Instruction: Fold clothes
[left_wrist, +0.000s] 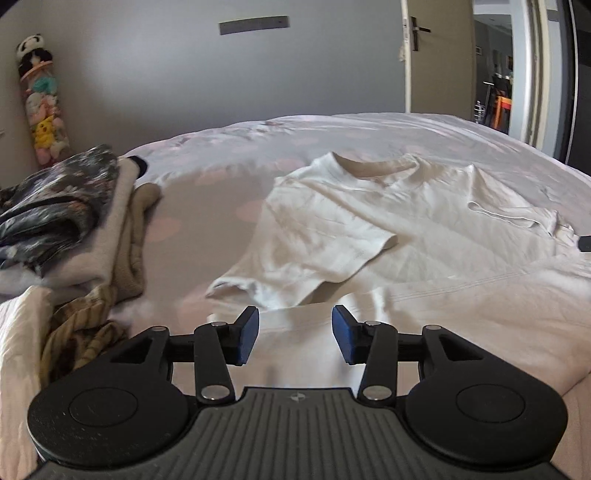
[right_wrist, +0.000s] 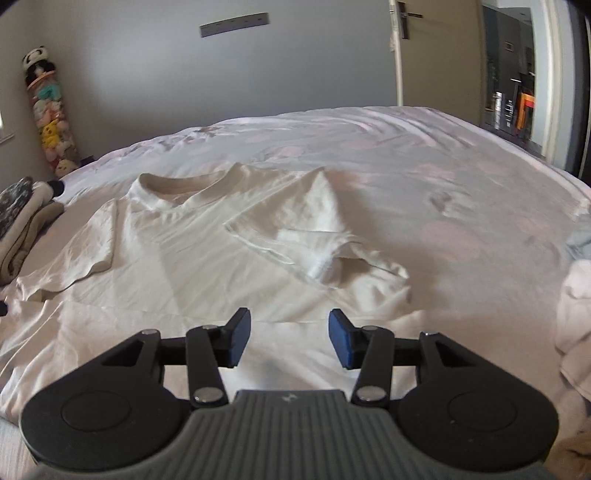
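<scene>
A white T-shirt (left_wrist: 369, 221) lies spread on the bed, collar at the far side. Its left sleeve (left_wrist: 288, 273) points toward me; its right sleeve (right_wrist: 295, 229) is folded in over the chest. The hem lies closest to me in both views. My left gripper (left_wrist: 295, 334) is open and empty, just above the hem near the left sleeve. My right gripper (right_wrist: 289, 338) is open and empty, just above the hem on the shirt (right_wrist: 166, 258) near its right side.
A pile of clothes (left_wrist: 70, 229) lies at the bed's left edge, also in the right wrist view (right_wrist: 22, 221). More light garments (right_wrist: 576, 317) lie at the right. The bed sheet (right_wrist: 443, 177) stretches beyond the shirt. A door (left_wrist: 439, 55) stands open behind.
</scene>
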